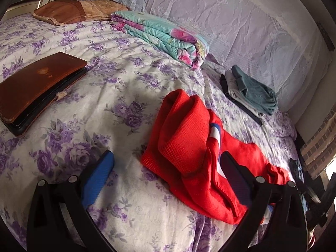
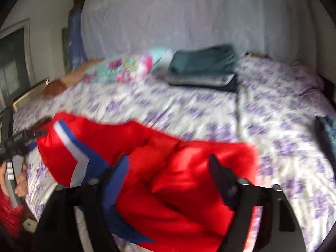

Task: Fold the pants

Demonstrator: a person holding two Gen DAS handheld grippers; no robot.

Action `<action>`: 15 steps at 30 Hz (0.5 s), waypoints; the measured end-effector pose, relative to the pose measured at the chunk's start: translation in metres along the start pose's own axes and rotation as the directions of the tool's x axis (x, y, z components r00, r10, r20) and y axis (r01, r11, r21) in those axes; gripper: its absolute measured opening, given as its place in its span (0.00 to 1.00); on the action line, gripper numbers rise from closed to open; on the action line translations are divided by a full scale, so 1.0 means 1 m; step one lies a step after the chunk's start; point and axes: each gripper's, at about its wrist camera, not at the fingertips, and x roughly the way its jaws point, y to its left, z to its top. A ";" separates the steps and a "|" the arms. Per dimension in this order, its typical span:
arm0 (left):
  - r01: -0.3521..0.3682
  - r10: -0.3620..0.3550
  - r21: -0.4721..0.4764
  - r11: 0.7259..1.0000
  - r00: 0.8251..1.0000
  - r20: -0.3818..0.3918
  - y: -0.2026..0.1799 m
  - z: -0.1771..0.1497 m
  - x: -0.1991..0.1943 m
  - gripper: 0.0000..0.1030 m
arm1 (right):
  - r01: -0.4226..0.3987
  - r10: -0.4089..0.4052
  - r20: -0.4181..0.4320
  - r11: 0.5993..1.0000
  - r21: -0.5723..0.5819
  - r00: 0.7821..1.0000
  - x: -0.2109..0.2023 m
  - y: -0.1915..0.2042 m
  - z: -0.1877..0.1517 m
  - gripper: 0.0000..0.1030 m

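Red pants [image 1: 189,138] lie bunched and partly folded on the bed [image 1: 117,88], toward its near edge, white and blue stripe showing. Left tool [image 1: 166,163] spread wide, nothing gripped; its right finger sits over the pants, its blue-padded left finger over bare sheet. Right tool [image 2: 168,168] also wide, hovering over the red fabric, pads not pressing it; view blurred. Stack of folded clothes [image 1: 250,92] near the bed's far edge by the wall, floral quilt [image 1: 163,35] beside it. Brown case [image 1: 35,88] toward the left edge.
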 end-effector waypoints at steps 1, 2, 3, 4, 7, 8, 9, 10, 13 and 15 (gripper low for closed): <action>-0.012 0.013 0.013 1.000 1.000 -0.015 -0.003 0.000 0.001 0.95 | 0.042 -0.042 0.037 0.999 0.001 0.998 -0.009 -0.007 0.000 0.92; -0.021 0.021 0.019 1.000 1.000 -0.021 -0.004 0.001 0.001 0.95 | 0.088 -0.088 0.066 0.996 0.004 0.994 -0.017 -0.017 -0.003 0.93; -0.029 0.030 0.023 0.999 0.999 -0.028 -0.006 0.001 0.001 0.95 | 0.111 -0.112 0.071 0.994 0.011 0.991 -0.020 -0.026 -0.005 0.93; -0.038 0.039 0.025 0.999 0.999 -0.037 -0.008 0.002 0.003 0.95 | 0.124 -0.125 0.065 0.992 0.024 0.990 -0.021 -0.036 -0.007 0.93; -0.069 0.072 0.040 0.997 0.995 -0.073 -0.013 0.007 0.014 0.95 | 0.109 -0.112 0.023 0.987 0.119 0.993 -0.014 -0.071 -0.021 0.93; -0.080 0.084 0.052 0.995 0.992 -0.089 -0.015 0.008 0.019 0.95 | 0.082 -0.081 -0.015 0.981 0.176 0.997 -0.008 -0.083 -0.028 0.93; -0.087 0.094 0.063 0.994 0.990 -0.106 -0.016 0.011 0.024 0.95 | 0.049 -0.041 -0.042 0.972 0.229 0.998 -0.002 -0.094 -0.030 0.93; -0.087 0.095 0.064 0.994 0.988 -0.121 -0.017 0.014 0.028 0.95 | 0.022 -0.011 -0.040 0.959 0.282 0.999 -0.001 -0.104 -0.033 0.93; -0.055 0.055 0.011 0.998 0.991 -0.121 -0.012 0.017 0.027 0.95 | -0.027 0.036 -0.016 0.922 0.387 0.999 0.003 -0.122 -0.041 0.93; -0.031 0.029 -0.018 0.999 0.995 -0.098 -0.011 0.015 0.024 0.95 | -0.053 0.063 -0.009 0.902 0.428 0.998 0.008 -0.128 -0.045 0.93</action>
